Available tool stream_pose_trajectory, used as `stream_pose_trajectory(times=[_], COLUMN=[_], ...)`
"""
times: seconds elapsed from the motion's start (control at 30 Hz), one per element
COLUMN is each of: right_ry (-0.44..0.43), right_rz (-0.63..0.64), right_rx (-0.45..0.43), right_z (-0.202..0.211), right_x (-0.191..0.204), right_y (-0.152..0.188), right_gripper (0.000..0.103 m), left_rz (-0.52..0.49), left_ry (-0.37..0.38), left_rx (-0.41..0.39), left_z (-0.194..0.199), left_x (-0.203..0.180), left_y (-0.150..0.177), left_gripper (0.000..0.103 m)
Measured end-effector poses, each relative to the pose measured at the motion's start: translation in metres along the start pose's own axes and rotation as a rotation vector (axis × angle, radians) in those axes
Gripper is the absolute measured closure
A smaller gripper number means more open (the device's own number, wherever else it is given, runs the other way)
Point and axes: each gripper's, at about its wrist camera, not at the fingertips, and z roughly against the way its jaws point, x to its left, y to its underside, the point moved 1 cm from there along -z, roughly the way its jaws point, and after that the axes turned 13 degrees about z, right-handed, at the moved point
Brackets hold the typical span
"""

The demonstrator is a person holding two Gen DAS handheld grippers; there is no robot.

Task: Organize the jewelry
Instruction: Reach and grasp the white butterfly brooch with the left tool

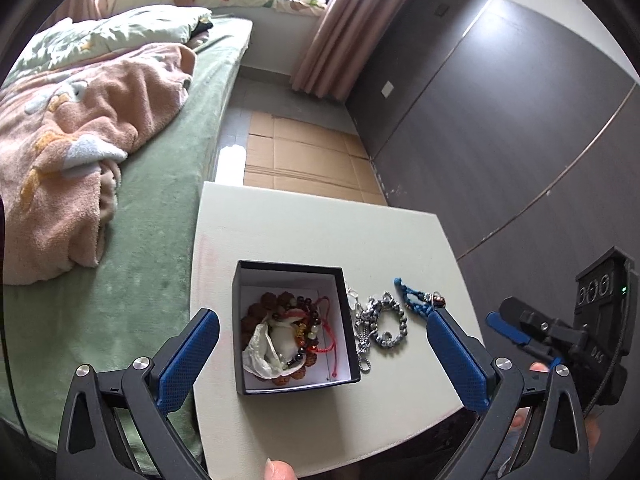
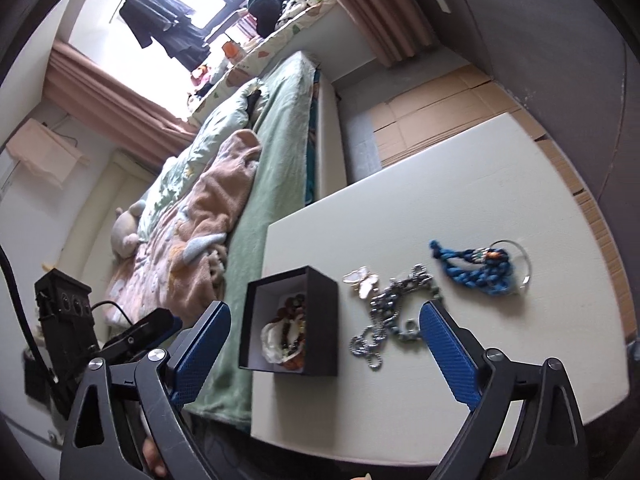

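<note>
A black open box (image 1: 295, 330) (image 2: 294, 322) sits on the white table (image 1: 304, 232) (image 2: 460, 208) and holds several bead bracelets, a red cord and a white piece. To its right lie a butterfly ornament (image 2: 362, 279), a silver bead-and-chain tangle (image 1: 380, 326) (image 2: 394, 314) and a blue braided cord piece (image 1: 416, 300) (image 2: 478, 266) with a clear ring. My left gripper (image 1: 322, 322) is open above the box. My right gripper (image 2: 324, 314) is open above the box and the silver tangle; it also shows at the right of the left wrist view (image 1: 532, 336).
A bed with a green sheet (image 1: 160, 208) (image 2: 276, 152) and a pink blanket (image 1: 72, 152) runs along the table's left side. Flattened cardboard (image 1: 304, 156) covers the floor beyond the table. A dark wardrobe wall (image 1: 500, 120) stands to the right.
</note>
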Motion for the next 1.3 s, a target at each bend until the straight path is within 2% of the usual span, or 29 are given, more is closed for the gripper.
stream_pose_trajectory(times=[0.1,0.4,0.57,0.7,1.1,1.2,1.3], right_ry=[0.01,0.042,0.075,0.091,0.071,0.066,0.059], right_rz=[-0.017,-0.147,-0.168,-0.195,-0.218,-0.226,-0.229], right_rx=[-0.013,-0.008,-0.027,-0.035,-0.033,-0.028,-0.024], right_z=[0.008,0.026,0.037,0.041,0.046,0.044,0.044], right_x=[-0.013,-0.058,-0.078,-0.098,-0.123,-0.126,-0.128], right_y=[0.0,0.012,0.021,0.027,0.032,0.033,0.032], right_gripper=[0.0,0.0,0.0,0.0,0.0,0.0,0.0], left_rz=[-0.045,-0.151,-0.199,-0.273,-0.608,-0.655,-0.66], left_ry=[-0.033,-0.068,-0.099,-0.167,-0.38,-0.431,-0.467], left_rx=[0.009,0.084,0.131,0.182,0.361,0.405,0.456], left_z=[-0.007,-0.039,-0.061,-0.085,-0.153,-0.17,-0.186], left_x=[-0.014,-0.059,-0.078,-0.091,-0.113,-0.11,-0.104], left_y=[0.005,0.015,0.014,0.01,0.008,0.009,0.006], left_gripper=[0.0,0.001,0.017,0.03,0.039,0.04,0.046])
